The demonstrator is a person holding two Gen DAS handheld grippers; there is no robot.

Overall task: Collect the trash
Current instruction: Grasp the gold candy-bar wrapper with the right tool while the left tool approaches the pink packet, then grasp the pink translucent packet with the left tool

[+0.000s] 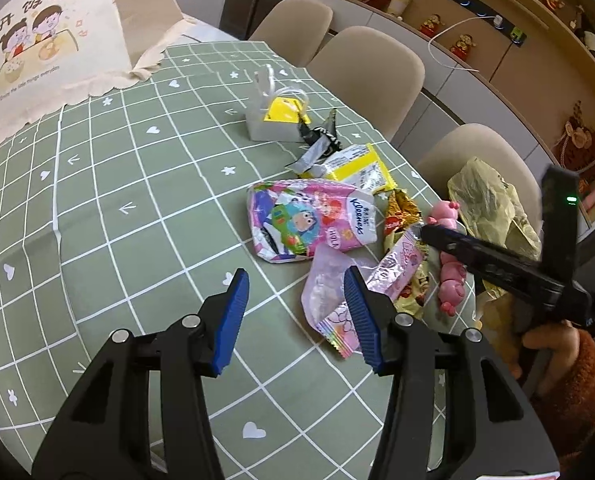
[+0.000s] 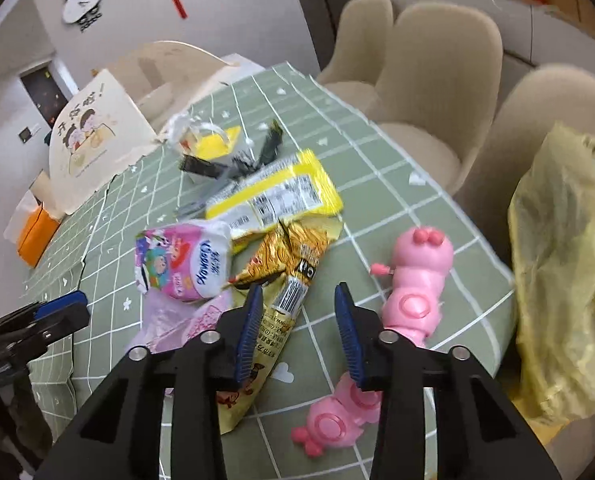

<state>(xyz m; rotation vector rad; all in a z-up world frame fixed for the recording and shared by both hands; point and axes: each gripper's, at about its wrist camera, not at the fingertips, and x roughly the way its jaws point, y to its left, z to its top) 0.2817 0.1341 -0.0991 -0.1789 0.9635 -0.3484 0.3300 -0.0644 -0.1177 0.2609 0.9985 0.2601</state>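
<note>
Wrappers lie in a heap on the green checked tablecloth [image 1: 137,200]: a pink Kleenex pack [image 1: 309,220] [image 2: 185,260], a yellow wrapper [image 1: 357,168] [image 2: 273,196], a gold snack wrapper [image 2: 285,264] [image 1: 401,208], a pale pink wrapper [image 1: 333,300] and black wrappers [image 1: 317,136]. A yellowish plastic bag [image 2: 565,272] [image 1: 489,200] hangs at the table's right edge. My left gripper [image 1: 295,312] is open and empty, its right finger over the pale pink wrapper. My right gripper [image 2: 299,328] is open and empty above the gold wrapper's lower end; it also shows in the left wrist view [image 1: 497,264].
A pink caterpillar toy [image 2: 409,292] lies by the right gripper. A grey box with a yellow tag [image 1: 273,120] stands beyond the heap. A cream food cover [image 1: 53,48] is at the far left, an orange box [image 2: 37,232] beside it. Beige chairs [image 1: 369,68] line the right side.
</note>
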